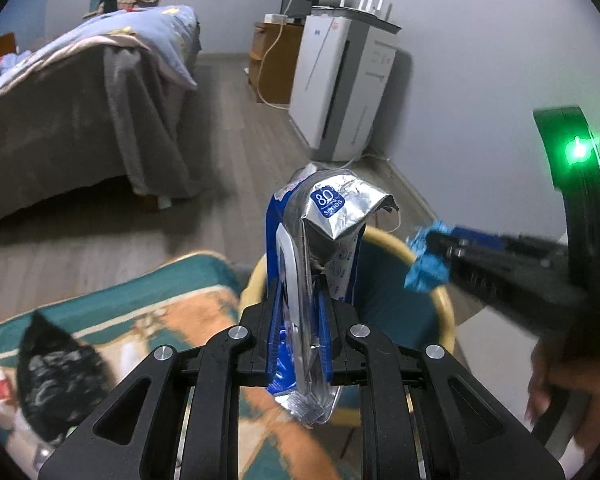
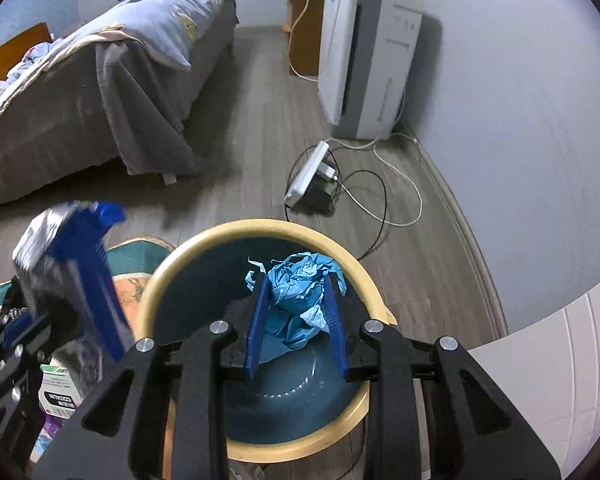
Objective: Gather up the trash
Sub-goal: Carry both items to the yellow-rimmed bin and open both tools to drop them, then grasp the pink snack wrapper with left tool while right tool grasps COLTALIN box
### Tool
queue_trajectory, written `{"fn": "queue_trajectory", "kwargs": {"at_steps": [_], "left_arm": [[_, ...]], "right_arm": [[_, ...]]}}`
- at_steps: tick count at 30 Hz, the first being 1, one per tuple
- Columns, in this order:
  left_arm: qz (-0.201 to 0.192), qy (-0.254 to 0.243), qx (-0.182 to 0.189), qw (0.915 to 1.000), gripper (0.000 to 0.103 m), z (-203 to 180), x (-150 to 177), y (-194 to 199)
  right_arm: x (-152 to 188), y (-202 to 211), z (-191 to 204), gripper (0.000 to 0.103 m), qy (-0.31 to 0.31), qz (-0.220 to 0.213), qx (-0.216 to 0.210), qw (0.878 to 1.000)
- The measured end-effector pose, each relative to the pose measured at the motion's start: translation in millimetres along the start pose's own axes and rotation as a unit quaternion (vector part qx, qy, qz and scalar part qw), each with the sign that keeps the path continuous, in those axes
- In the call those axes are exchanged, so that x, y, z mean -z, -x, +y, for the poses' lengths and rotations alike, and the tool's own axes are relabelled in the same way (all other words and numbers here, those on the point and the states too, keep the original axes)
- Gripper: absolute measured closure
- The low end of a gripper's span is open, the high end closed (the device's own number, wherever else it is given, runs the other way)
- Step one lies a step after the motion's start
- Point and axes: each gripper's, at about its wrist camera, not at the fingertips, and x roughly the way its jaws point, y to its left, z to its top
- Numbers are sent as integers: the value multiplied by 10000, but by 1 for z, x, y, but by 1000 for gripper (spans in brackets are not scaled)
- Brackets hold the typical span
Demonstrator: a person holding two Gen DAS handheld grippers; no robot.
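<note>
My left gripper [image 1: 300, 292] is shut on a silver and blue foil wrapper [image 1: 328, 216] and holds it upright over the near rim of the bin [image 1: 446, 312]. The bin is round, dark teal inside with a tan rim [image 2: 260, 226]. My right gripper [image 2: 296, 280] is shut on a crumpled blue paper wad [image 2: 298, 292] and holds it above the bin's opening. In the left wrist view the right gripper [image 1: 428, 256] comes in from the right with the blue wad [image 1: 424, 268]. In the right wrist view the left gripper and wrapper [image 2: 64, 248] are blurred at left.
A patterned rug [image 1: 148, 312] lies left of the bin with a black bag [image 1: 56, 376] and small packages [image 2: 58, 392] on it. A bed [image 1: 80, 92] stands at the back left. A white appliance [image 2: 368, 60], a power strip [image 2: 308, 172] and cables [image 2: 380, 200] lie beyond the bin.
</note>
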Motion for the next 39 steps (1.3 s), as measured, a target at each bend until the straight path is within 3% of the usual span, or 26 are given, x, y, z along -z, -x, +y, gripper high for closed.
{"fn": "queue_trajectory", "kwargs": {"at_steps": [6, 8, 12, 15, 17, 19, 22, 32, 39], "left_arm": [[-40, -50, 171, 9998, 80, -5, -7, -8], [-61, -133, 120, 9998, 69, -7, -9, -7], [-118, -112, 72, 9998, 62, -2, -5, -1], [-142, 47, 5, 9999, 50, 9, -1, 7], [-175, 116, -72, 9998, 33, 15, 1, 13], [-271, 182, -224, 9992, 22, 24, 5, 24], [-337, 208, -433, 9983, 12, 37, 9, 37], [-413, 447, -1170, 9913, 7, 106, 33, 107], [-316, 763, -2050, 9753, 7, 181, 64, 159]], "right_arm": [[1, 0, -4, 72, -82, 19, -40, 10000], [1, 1, -4, 58, -106, -16, -13, 9999], [1, 2, -5, 49, -181, -31, -37, 9998], [1, 2, -2, 34, -184, -10, -77, 9998], [0, 3, 1, 25, -194, 14, -147, 9997], [-1, 5, 4, 18, -218, -6, -233, 9995], [-4, 10, 12, 8, -190, -64, -335, 9992], [-6, 24, 63, 6, 85, -141, -903, 9958], [8, 21, 120, 6, 788, -13, -1174, 9899]]}}
